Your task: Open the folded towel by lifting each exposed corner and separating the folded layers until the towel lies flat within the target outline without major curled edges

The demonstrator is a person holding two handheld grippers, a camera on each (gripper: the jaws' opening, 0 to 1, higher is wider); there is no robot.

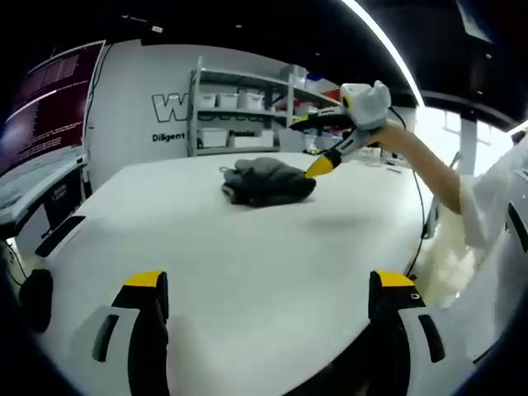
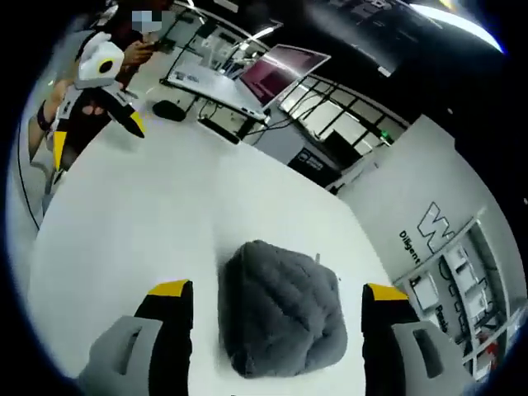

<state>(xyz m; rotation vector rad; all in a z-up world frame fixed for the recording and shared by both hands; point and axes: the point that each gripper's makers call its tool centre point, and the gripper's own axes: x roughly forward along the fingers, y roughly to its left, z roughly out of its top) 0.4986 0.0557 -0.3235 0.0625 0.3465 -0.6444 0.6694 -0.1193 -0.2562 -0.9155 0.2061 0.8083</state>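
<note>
On the white back wall (image 1: 140,91) I can read part of a big outlined word starting with "W", the rest cut off by the grey metal shelf rack (image 1: 239,103). Beneath it stands smaller black print, "Diligent", with more words I can't make out. From my right gripper view the same white wall (image 2: 429,190) shows the "W" and "Diligent" again, tilted. The dark red screen (image 1: 49,103) carries lines of text too small for me to read.
</note>
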